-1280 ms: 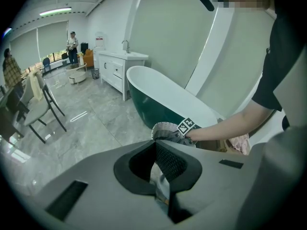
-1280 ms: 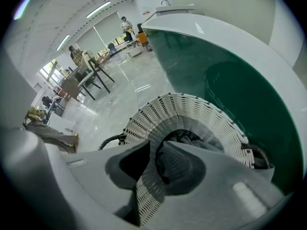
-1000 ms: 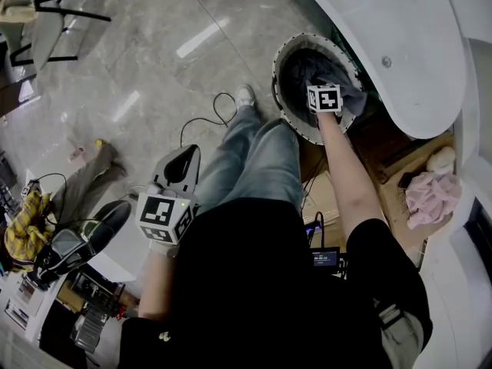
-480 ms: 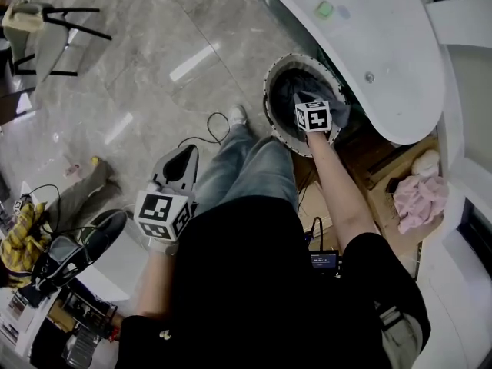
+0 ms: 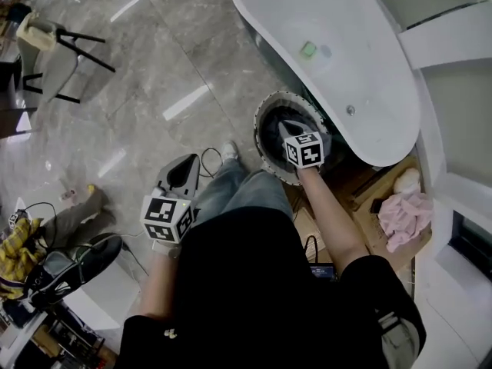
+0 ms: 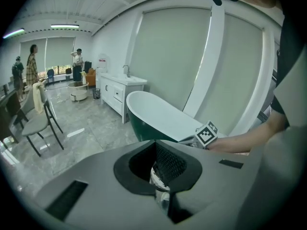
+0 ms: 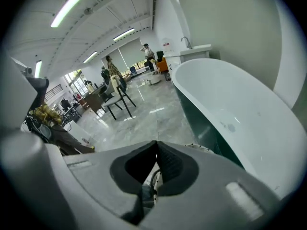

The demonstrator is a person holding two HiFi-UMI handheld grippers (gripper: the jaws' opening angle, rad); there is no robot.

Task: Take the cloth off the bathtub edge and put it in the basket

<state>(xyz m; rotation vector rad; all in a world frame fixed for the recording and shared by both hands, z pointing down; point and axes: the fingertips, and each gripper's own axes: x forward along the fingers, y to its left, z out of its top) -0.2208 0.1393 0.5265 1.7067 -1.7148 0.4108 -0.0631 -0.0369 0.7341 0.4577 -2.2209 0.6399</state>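
A dark grey cloth (image 5: 269, 129) lies inside the round basket (image 5: 260, 141), which stands on the floor against the white bathtub (image 5: 361, 75). My right gripper (image 5: 284, 125) hovers over the basket's mouth. Its jaws have just been closing, and they are shut with nothing between them. In the right gripper view the right gripper (image 7: 157, 143) points past the basket's rim (image 7: 204, 149) along the bathtub (image 7: 230, 109). My left gripper (image 5: 187, 162) is held over the floor to the left of the person's leg, shut and empty. The left gripper (image 6: 155, 143) faces the bathtub (image 6: 158, 114).
A pink cloth (image 5: 403, 214) lies on cardboard right of the basket. A small green thing (image 5: 308, 49) sits in the tub. A cable (image 5: 211, 156) loops on the marble floor. A chair (image 5: 54, 44) stands far left, with clutter at the bottom left. People (image 6: 31, 68) stand far off.
My right gripper has lifted up out of the basket, and the dark cloth stays inside. The left gripper has risen a little. More of the bathtub has come into the head view.
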